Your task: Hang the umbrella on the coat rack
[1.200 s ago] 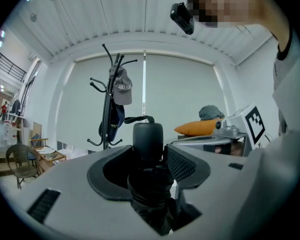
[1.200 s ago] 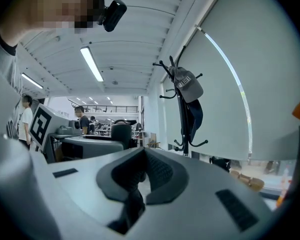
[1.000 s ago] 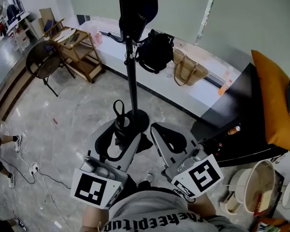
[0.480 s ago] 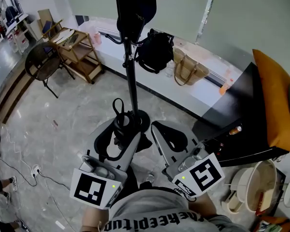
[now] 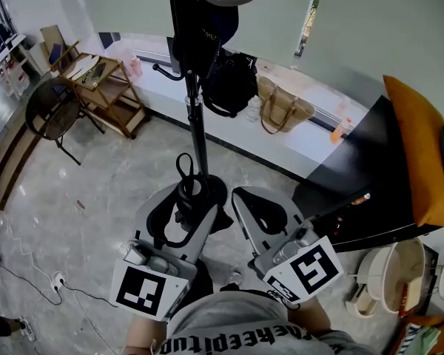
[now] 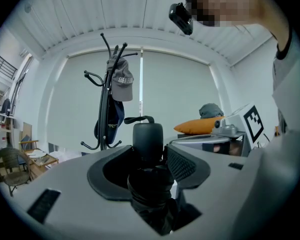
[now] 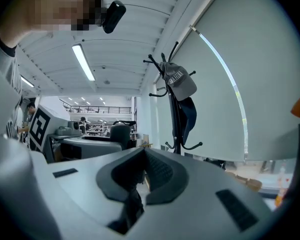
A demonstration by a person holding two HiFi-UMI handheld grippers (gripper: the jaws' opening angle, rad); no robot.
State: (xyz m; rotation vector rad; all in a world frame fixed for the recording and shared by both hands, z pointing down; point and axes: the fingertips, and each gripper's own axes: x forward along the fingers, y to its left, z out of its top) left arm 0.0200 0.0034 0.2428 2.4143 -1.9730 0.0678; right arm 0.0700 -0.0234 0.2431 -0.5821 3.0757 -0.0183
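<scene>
Since a second ago the head view has swung a little: the coat rack (image 5: 194, 109) sits further left and more of its upper hooks show, while both tools hold their place low in the picture. The left tool (image 5: 183, 214) is clamped on the folded black umbrella (image 5: 189, 191), which stands upright with its strap loop (image 5: 183, 165) on top, just in front of the rack's base. The right tool (image 5: 240, 198) is just beside it, jaws together on nothing

Left gripper view: the umbrella (image 6: 148, 136) is pinched between the jaws, and the rack (image 6: 106, 114) rises ahead and a little left, its hooks well above the strap. A cap (image 6: 121, 81) fills one upper hook; a low hook (image 6: 90, 145) on the left side is bare, with open room around it

Right gripper view: the right tool (image 7: 144, 156) is closed and empty, with the rack (image 7: 177, 116) ahead. The left hand already has the umbrella, so the move likely calls for lifting the loop up and over a free hook
</scene>
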